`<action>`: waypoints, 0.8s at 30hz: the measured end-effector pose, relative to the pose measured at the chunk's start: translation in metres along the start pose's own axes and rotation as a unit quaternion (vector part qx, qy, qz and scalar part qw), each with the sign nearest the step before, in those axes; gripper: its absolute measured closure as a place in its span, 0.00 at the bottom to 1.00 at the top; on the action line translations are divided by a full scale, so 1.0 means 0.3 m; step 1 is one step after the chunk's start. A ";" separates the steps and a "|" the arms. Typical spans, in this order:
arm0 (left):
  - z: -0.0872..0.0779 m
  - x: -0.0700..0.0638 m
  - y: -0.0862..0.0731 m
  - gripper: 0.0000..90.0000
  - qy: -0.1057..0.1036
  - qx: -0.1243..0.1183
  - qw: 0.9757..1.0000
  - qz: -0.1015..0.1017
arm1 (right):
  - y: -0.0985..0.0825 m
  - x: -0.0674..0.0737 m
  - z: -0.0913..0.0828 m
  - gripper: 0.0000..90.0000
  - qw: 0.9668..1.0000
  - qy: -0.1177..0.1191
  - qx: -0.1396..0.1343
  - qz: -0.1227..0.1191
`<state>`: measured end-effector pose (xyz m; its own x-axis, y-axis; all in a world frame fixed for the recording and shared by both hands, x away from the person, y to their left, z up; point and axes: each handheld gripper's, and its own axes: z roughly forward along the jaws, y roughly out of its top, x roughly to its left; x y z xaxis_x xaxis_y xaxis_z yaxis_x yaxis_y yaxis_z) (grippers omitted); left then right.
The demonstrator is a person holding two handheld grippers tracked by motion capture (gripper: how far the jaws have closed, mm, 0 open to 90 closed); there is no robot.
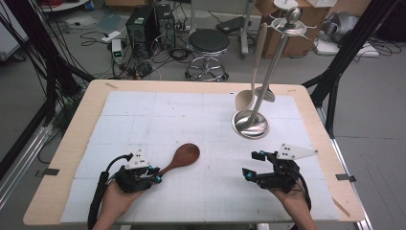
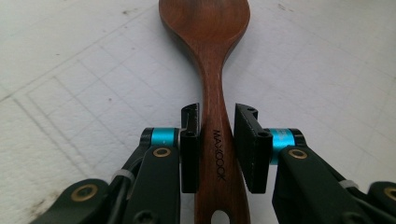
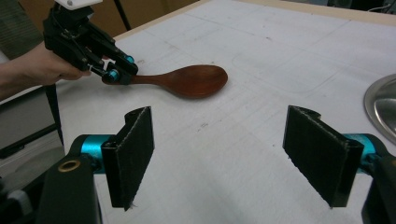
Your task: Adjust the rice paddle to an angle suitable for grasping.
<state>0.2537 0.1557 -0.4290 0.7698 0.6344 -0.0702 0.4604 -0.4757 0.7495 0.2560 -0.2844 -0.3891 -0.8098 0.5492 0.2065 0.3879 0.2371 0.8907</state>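
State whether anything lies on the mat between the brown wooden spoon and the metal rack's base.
Nothing visible does. The wooden spoon, held in the left gripper, has bare white mat between it and the rack's base.

Even, bright overhead light; soft shadows, sharp focus.

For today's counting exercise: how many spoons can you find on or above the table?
2. A brown wooden spoon lies near the table's front, clamped in the left gripper; a pale spoon hangs from the metal rack at the far right.
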 end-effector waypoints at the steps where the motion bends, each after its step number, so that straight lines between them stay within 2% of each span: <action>1: 0.003 -0.003 0.000 0.80 -0.003 -0.001 1.000 0.001 | -0.005 0.002 0.000 0.27 1.000 0.000 0.002 -0.001; 7: 0.017 -0.018 0.000 0.81 -0.021 0.006 1.000 0.015 | -0.031 0.012 0.003 0.27 1.000 0.000 0.003 0.002; 16: 0.028 -0.013 -0.008 0.79 -0.021 0.018 1.000 0.014 | -0.040 0.019 0.023 0.27 1.000 0.003 0.010 -0.004; 20: 0.017 -0.011 -0.017 0.71 -0.023 0.015 1.000 0.008 | -0.032 0.022 0.031 0.27 1.000 0.006 0.010 -0.007; 24: -0.004 -0.002 -0.035 0.67 -0.024 0.017 1.000 0.002 | -0.025 0.027 0.038 0.27 1.000 0.010 0.013 -0.009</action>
<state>0.2479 0.1608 -0.4361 0.7917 0.6027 -0.1000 0.4721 -0.4995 0.7264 0.2516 -0.2725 -0.3988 -0.8258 0.5280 0.1982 0.3834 0.2679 0.8839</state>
